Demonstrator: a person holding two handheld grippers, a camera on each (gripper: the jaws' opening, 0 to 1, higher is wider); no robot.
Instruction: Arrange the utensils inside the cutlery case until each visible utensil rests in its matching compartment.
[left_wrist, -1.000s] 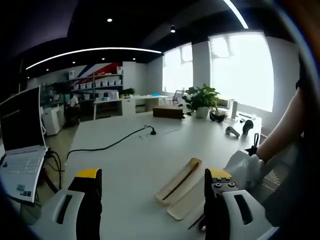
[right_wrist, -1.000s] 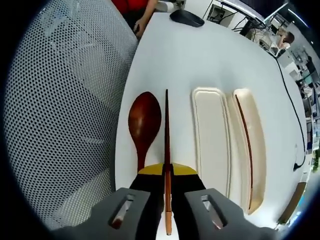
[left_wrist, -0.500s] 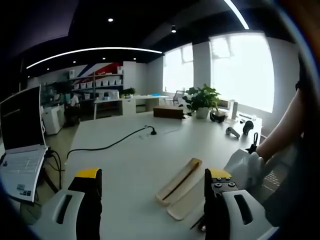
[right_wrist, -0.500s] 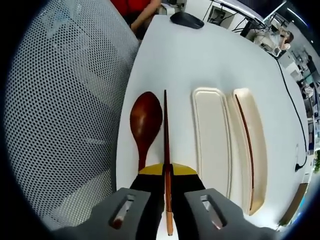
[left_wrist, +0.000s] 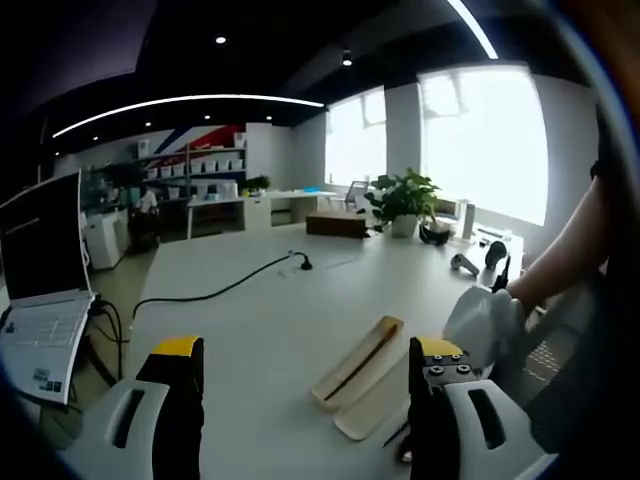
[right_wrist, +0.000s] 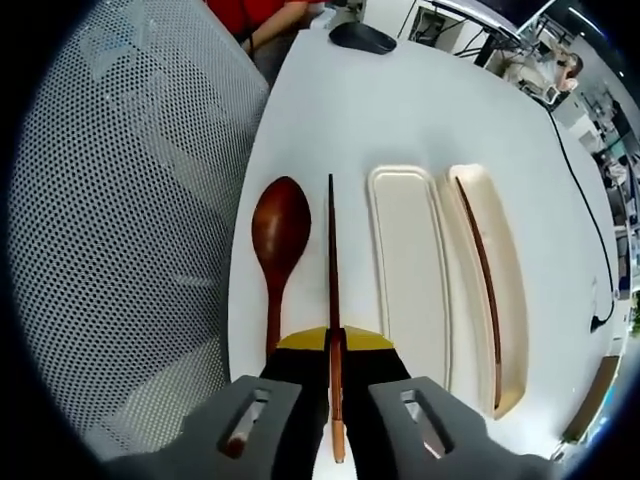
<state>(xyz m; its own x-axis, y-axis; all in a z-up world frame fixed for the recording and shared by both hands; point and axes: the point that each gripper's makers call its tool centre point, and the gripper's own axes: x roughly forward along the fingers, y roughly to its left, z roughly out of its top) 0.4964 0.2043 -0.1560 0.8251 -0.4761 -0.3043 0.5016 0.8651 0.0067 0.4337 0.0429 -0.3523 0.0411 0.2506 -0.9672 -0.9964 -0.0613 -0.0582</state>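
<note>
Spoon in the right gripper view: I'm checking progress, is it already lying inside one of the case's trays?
No: the spoon lies on the bare table, beside the nearer tray.

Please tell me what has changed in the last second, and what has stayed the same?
Little changed. The right gripper stays shut on one chopstick, and its view has shifted slightly, so the hand moved a bit. In the left gripper view that hand sits a little higher. The spoon still lies on the table beside the case, and the second chopstick remains in the far tray. The left gripper stays open and still.
</note>
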